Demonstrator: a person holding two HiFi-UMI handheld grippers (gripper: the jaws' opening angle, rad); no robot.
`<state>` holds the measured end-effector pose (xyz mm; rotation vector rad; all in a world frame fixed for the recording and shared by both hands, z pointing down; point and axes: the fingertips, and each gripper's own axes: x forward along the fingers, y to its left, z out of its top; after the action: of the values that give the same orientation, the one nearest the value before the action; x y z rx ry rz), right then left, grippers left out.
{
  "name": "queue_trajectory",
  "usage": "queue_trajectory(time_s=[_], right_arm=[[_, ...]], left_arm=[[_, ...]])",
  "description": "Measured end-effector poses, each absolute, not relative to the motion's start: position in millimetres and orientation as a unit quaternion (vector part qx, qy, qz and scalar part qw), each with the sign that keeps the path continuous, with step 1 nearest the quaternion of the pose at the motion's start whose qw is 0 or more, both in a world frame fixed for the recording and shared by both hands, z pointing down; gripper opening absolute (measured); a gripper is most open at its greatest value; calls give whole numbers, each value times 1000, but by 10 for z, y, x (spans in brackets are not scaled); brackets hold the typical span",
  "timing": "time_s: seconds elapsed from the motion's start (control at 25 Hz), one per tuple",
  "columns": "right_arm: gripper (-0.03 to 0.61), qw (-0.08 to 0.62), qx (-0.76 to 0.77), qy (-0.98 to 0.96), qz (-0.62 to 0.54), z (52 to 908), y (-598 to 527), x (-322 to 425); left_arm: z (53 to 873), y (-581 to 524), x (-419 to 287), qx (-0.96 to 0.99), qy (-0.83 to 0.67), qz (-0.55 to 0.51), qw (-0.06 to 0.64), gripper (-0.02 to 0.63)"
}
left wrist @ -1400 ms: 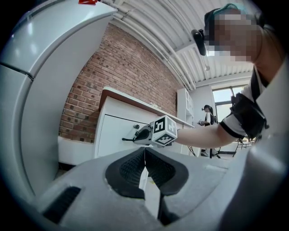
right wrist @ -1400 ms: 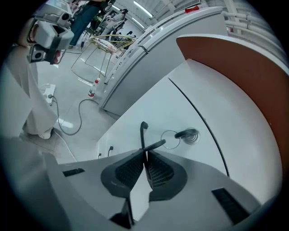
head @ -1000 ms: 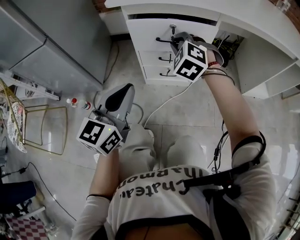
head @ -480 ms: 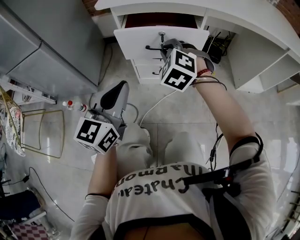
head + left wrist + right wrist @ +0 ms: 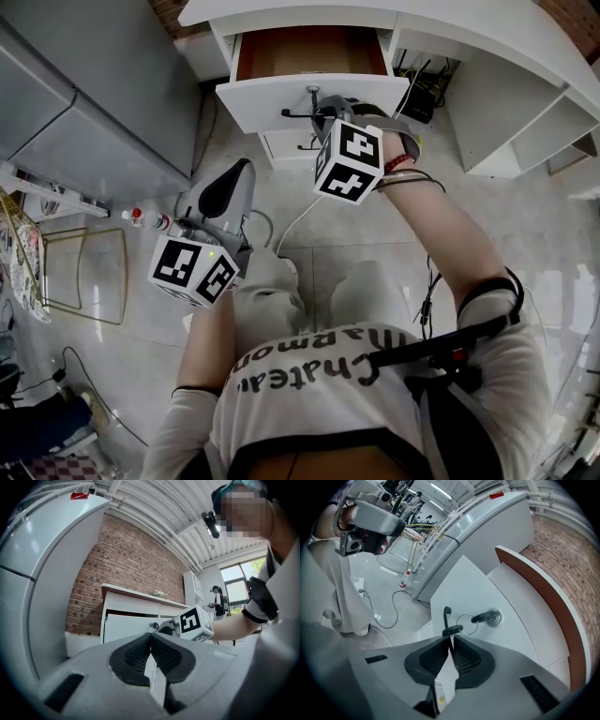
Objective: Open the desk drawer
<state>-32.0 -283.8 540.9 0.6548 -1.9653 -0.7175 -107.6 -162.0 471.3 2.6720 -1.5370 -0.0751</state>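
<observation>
Head view pretty much tells the story: the top drawer [image 5: 281, 94] of the white desk [image 5: 469, 33] sits straight ahead of the person and is already partway out, so you can see its brown inside. Right gripper [image 5: 319, 114] is the one doing the job, clamped on the thin black handle [image 5: 295, 113] on the drawer front. The right gripper view backs that up, with the pads pinched tight on the bar just beside the key [image 5: 486, 617] sticking out of the lock. That handle runs side to side across the front and the jaws bite across it. So I'd say what matters next is pulling square to the front, straight back toward the person's body (down the frame in the head view). Drift off to either side and the drawer could bind. Left gripper [image 5: 246, 171] is well apart, low on the person's left side over the floor, jaws pressed together on nothing. It's much further from the drawer and has no part in this. Lower drawers [image 5: 281, 148] underneath look closed.
</observation>
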Motion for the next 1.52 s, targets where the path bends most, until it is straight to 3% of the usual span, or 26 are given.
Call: queue_trajectory(time_s=[0.36,1.52], right_arm=[[32,454,270,-788,-316,5477,-2668,-300],[32,453,287,-772,-342,5838,-2304,-211]], left_arm=[[4757,-1633,-1035,866,-499,1,-9,15],[5069,-1818,-1145,867,-496,-28,35,17]])
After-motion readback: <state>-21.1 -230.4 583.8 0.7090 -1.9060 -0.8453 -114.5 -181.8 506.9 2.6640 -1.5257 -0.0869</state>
